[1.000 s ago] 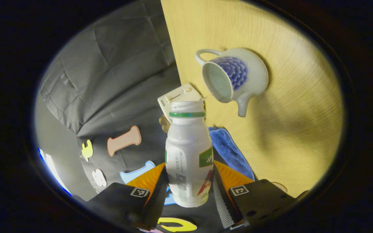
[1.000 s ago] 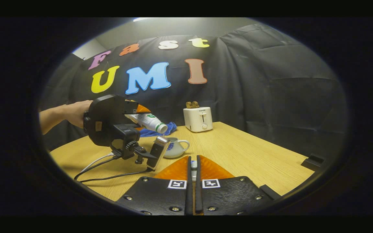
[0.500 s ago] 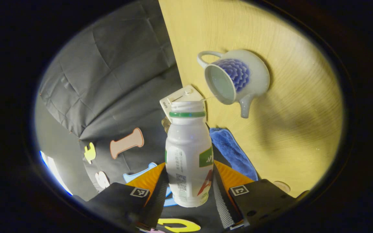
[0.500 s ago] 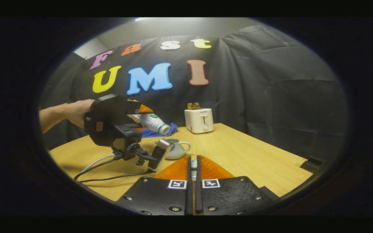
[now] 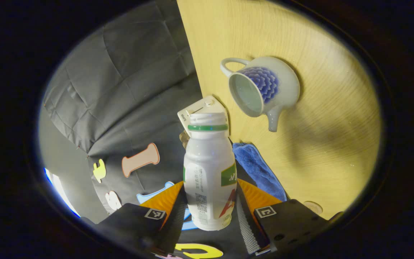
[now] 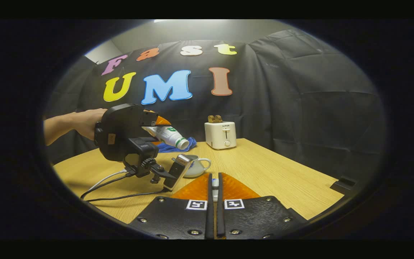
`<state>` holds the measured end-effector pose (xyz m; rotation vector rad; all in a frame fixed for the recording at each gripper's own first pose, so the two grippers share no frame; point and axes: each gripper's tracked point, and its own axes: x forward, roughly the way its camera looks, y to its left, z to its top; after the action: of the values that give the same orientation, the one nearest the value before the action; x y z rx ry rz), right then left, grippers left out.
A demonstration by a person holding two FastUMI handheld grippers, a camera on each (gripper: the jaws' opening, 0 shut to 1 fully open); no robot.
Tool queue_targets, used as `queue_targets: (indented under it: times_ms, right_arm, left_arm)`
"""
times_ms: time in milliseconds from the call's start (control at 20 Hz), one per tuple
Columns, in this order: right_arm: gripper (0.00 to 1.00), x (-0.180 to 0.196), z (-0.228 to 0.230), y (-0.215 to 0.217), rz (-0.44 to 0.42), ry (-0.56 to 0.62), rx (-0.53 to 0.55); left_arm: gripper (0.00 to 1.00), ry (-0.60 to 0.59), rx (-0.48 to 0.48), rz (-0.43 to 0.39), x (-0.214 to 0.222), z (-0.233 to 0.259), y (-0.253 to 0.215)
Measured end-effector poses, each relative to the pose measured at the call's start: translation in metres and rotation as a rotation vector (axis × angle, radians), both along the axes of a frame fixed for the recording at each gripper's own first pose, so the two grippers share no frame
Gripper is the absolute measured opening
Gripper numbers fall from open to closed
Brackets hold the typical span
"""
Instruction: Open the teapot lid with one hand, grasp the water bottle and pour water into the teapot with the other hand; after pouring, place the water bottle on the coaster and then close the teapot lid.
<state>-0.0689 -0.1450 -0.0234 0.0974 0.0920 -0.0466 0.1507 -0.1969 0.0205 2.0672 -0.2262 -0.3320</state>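
My left gripper is shut on a white water bottle with a green neck ring and no cap. The bottle is tipped toward the open teapot, a pale pot with a blue flower pattern and no lid on it. In the right gripper view the left gripper holds the bottle slanted above the teapot. My right gripper hovers over the near table, shut on a small white and blue piece, apparently the teapot lid. A round coaster lies by the blue cloth.
A blue cloth lies behind the teapot, and a white toaster stands at the back of the wooden table. Cables trail from the left gripper across the table. A small black block sits at the right edge.
The thin stream from the bottle's mouth into the teapot has stopped. The left gripper has lifted the bottle slightly up and away from the pot. The right gripper has barely moved.
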Motion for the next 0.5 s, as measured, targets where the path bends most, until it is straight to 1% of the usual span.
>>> queue_targets:
  times_ms: [50,100,150,200,300,350,400,500]
  right_arm:
    - [0.04,-0.001,-0.002,0.000,-0.002,0.005,0.003]
    - [0.00,-0.001,-0.003,0.000,-0.003,0.008,0.005]
    - [0.03,-0.001,-0.004,-0.001,-0.005,0.010,0.006]
    - [0.03,-0.002,-0.003,-0.002,-0.008,0.010,0.004]
    - [0.03,-0.002,-0.001,-0.002,-0.012,0.007,-0.002]
    - [0.00,-0.002,-0.001,-0.003,-0.015,0.006,-0.006]
    - [0.04,-0.002,0.000,-0.003,-0.012,0.004,-0.008]
    - [0.03,-0.001,0.002,-0.003,-0.010,0.001,-0.013]
  left_arm:
    - [0.82,0.004,-0.010,-0.003,-0.001,-0.002,-0.001]
    - [0.82,0.006,-0.018,-0.006,-0.001,-0.003,-0.001]
    - [0.82,0.010,-0.027,-0.006,-0.001,-0.006,-0.001]
    - [0.76,0.018,-0.038,-0.007,-0.001,-0.008,-0.001]
    - [0.76,0.041,-0.070,-0.004,0.000,-0.015,0.000]
    - [0.76,0.054,-0.087,0.000,0.001,-0.020,0.002]
    - [0.76,0.067,-0.112,0.005,0.000,-0.023,0.004]
    - [0.76,0.088,-0.172,0.007,-0.004,-0.029,0.007]
